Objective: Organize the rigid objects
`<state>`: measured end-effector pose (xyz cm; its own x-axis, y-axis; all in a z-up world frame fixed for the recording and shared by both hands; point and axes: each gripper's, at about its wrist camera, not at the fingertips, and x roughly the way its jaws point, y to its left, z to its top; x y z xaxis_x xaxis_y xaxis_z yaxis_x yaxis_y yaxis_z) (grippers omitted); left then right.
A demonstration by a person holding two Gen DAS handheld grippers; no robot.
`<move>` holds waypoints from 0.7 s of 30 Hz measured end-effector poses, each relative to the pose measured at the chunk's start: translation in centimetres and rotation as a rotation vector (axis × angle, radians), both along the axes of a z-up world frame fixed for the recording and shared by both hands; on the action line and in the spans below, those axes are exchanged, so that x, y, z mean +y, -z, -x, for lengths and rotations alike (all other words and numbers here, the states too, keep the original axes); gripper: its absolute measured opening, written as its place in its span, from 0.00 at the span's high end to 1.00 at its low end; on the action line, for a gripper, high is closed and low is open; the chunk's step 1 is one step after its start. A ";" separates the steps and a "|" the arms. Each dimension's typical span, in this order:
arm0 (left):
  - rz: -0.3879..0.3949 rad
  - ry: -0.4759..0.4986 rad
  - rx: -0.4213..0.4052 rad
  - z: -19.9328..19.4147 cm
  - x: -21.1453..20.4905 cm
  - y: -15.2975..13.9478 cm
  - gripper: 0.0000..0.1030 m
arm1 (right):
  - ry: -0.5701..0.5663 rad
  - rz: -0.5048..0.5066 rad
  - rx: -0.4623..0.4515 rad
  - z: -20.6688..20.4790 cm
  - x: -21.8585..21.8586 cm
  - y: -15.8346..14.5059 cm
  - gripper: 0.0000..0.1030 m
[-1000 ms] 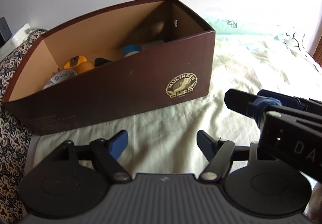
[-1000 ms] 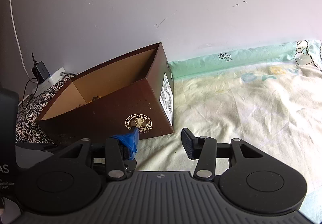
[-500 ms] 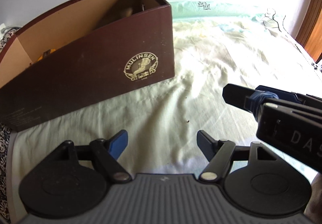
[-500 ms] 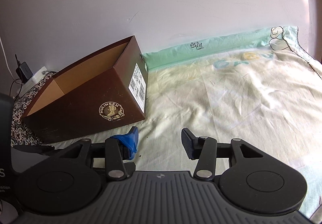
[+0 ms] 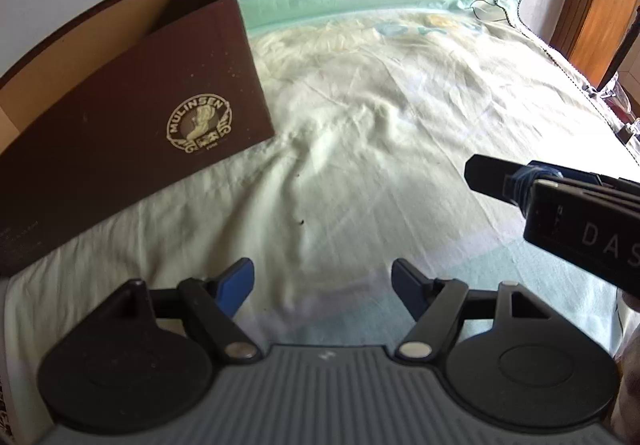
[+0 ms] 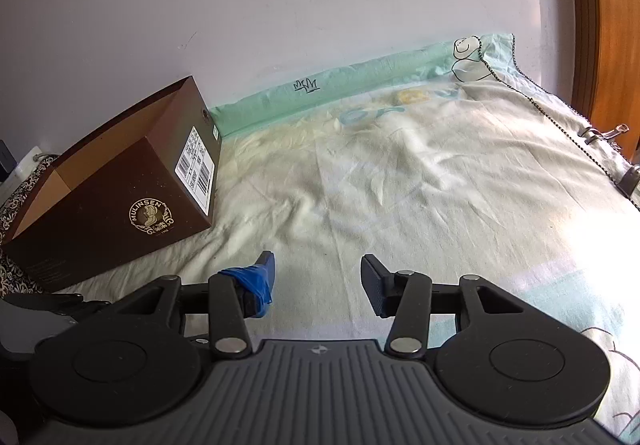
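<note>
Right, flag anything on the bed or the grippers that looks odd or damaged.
One thing: the right gripper has loose blue tape bunched around one finger, while the other finger is bare. The sheet is wrinkled, nothing spilled. The brown box stands open and looks intact.

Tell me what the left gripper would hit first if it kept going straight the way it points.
Probably just the bedsheet: the open left gripper aims down at bare fabric, right of the brown box, with nothing between its fingers.
</note>
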<state>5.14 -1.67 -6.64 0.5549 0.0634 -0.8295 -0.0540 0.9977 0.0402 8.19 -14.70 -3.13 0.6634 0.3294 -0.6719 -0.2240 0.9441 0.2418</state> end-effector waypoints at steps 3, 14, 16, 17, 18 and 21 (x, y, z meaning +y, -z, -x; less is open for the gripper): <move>0.008 0.011 0.011 0.1 -0.1 0.1 0.28 | 0.032 0.006 0.015 -0.1 -0.3 0.3 0.69; -0.065 -0.042 -0.046 0.5 1.3 -1.8 0.28 | 0.000 0.017 -0.005 -0.2 0.5 -0.5 0.69; -0.080 -0.052 -0.056 0.6 1.9 -2.5 0.28 | -0.017 0.022 -0.018 -0.3 0.8 -0.8 0.69; -0.091 -0.057 -0.065 0.6 2.2 -2.9 0.28 | -0.026 0.027 -0.031 -0.3 1.1 -1.1 0.69; -0.102 -0.062 -0.074 0.7 2.6 -3.3 0.28 | -0.031 0.028 -0.040 -0.3 1.3 -1.4 0.69; -0.133 -0.080 -0.096 1.0 3.8 -4.7 0.28 | -0.047 0.018 -0.068 -0.6 1.9 -2.2 0.69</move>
<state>4.14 2.11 -1.98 0.6202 0.2164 -0.7540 -0.1429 0.9763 0.1627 8.76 -12.84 -0.91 0.6915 0.3500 -0.6319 -0.2837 0.9361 0.2080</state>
